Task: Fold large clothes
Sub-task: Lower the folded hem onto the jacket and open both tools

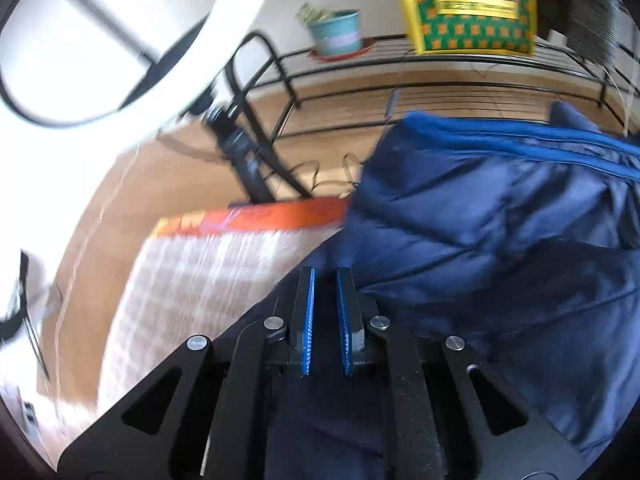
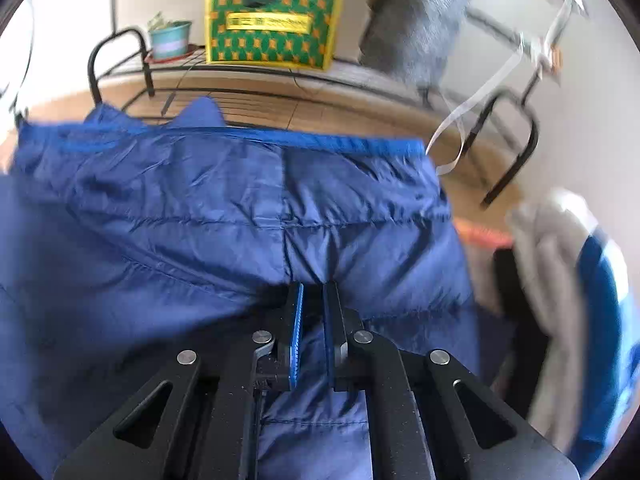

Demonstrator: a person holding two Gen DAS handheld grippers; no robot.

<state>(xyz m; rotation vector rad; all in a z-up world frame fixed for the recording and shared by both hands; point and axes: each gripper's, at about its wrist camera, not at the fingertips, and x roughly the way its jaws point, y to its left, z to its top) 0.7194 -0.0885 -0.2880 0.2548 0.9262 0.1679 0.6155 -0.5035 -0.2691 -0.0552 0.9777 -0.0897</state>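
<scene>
Left gripper (image 1: 325,276): jaws narrowly parted, nothing pinched, above the navy puffer jacket (image 1: 500,216). Right gripper (image 2: 314,288): jaws pinching a jacket fold. Jacket covers checkered mat (image 1: 192,276), far edge.

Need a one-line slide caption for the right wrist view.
Right gripper pinching a fold of the blue quilted jacket, with a wire rack and green box behind.

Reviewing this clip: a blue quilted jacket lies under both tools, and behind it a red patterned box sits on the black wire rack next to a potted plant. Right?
Not quite. The box is green and yellow, not red, as the right wrist view shows. The rest holds: it sits on the black wire rack beside the potted plant, behind the blue quilted jacket.
</scene>
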